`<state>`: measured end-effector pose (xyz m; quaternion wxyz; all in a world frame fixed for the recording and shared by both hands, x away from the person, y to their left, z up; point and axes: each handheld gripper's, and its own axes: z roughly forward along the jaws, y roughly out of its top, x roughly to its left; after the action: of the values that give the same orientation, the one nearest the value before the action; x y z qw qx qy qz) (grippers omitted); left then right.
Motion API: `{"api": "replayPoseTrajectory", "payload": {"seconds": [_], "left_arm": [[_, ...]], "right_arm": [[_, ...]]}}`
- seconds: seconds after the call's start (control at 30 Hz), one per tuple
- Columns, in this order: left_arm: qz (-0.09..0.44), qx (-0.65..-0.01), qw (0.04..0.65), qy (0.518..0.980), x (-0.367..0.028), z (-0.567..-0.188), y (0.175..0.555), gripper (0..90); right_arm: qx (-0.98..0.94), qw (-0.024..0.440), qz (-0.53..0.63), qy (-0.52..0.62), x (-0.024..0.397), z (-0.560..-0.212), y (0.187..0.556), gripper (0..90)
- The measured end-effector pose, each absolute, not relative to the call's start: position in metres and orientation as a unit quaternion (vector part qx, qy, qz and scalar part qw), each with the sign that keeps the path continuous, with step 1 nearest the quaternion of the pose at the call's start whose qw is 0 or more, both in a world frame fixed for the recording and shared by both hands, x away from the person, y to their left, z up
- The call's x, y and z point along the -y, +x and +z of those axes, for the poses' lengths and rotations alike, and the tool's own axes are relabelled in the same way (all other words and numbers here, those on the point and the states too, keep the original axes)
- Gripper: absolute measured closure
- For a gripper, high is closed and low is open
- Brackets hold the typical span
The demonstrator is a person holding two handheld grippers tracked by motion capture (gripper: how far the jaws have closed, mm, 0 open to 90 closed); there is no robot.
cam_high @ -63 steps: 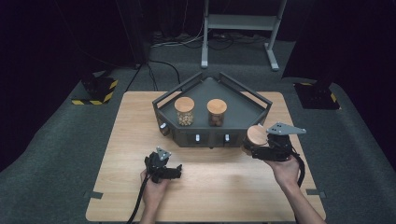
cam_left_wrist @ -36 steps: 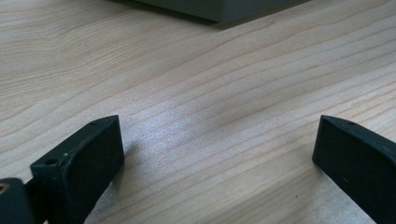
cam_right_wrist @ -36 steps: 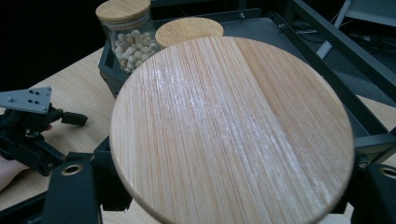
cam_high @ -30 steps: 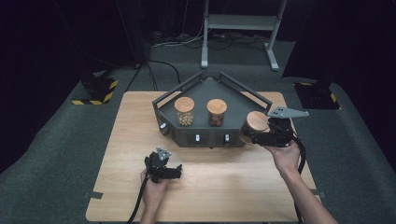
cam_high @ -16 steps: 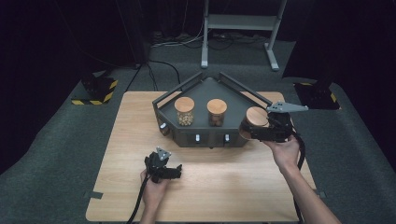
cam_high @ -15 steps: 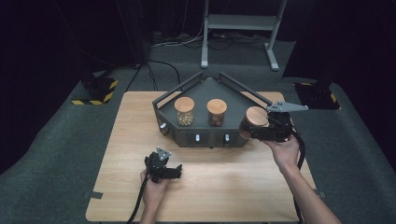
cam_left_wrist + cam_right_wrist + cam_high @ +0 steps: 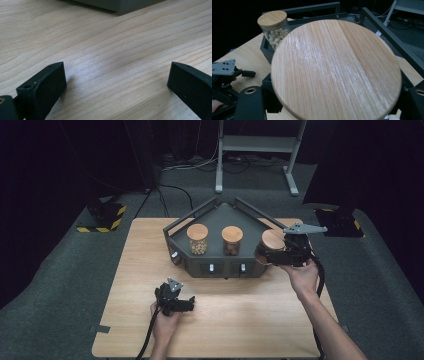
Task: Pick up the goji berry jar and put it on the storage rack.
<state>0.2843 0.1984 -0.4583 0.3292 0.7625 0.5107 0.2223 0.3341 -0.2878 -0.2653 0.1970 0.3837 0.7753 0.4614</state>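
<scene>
Step in hand, by the look of it: carrying a third wooden-lidded jar [image 7: 272, 241] to the dark grey tray [image 7: 220, 215], over its 3 o'clock corner. Right gripper [image 7: 270, 254] clamped on the jar below the lid, held above the tray's right rail and not yet set down. In the right gripper view, round bamboo lid [image 7: 337, 67] close in front of the camera, jaws tight against either side of the jar beneath it; contents of this jar hidden by the lid.

Already standing in the tray: jar of pale beads [image 7: 197, 239] at 9 o'clock and jar with darker contents [image 7: 232, 240] at the middle, well apart from each other. Free spot left at 3 o'clock, beside the middle jar.

Next move, as judged: clear the slanted right rail [image 7: 260, 217], bring the jar inward toward 9 o'clock, lower upright onto the tray floor, then release. Care needed with the front wall and its small knobs [image 7: 242, 268], just under the held jar, and with the gap to the middle jar — room enough, but not generous.

Left gripper [image 7: 176, 302] resting low on the wooden table [image 7: 125, 270] at 7 o'clock from the tray, jaws spread wide with nothing but bare wood grain between them in the left gripper view. Plenty of open tabletop along the near edge and at both sides; tray edge just visible at 12 o'clock in that view.
</scene>
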Motion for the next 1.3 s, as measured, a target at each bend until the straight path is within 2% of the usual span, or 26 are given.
{"api": "replayPoseTrajectory", "payload": {"seconds": [1.3], "left_arm": [[0.222, -0.511, 0.329, 0.762, -0.198, -0.458, 0.284, 2.0]], "right_arm": [[-0.777, 0.204, 0.435, 0.406, 0.266, -0.254, 0.362, 25.4]]}}
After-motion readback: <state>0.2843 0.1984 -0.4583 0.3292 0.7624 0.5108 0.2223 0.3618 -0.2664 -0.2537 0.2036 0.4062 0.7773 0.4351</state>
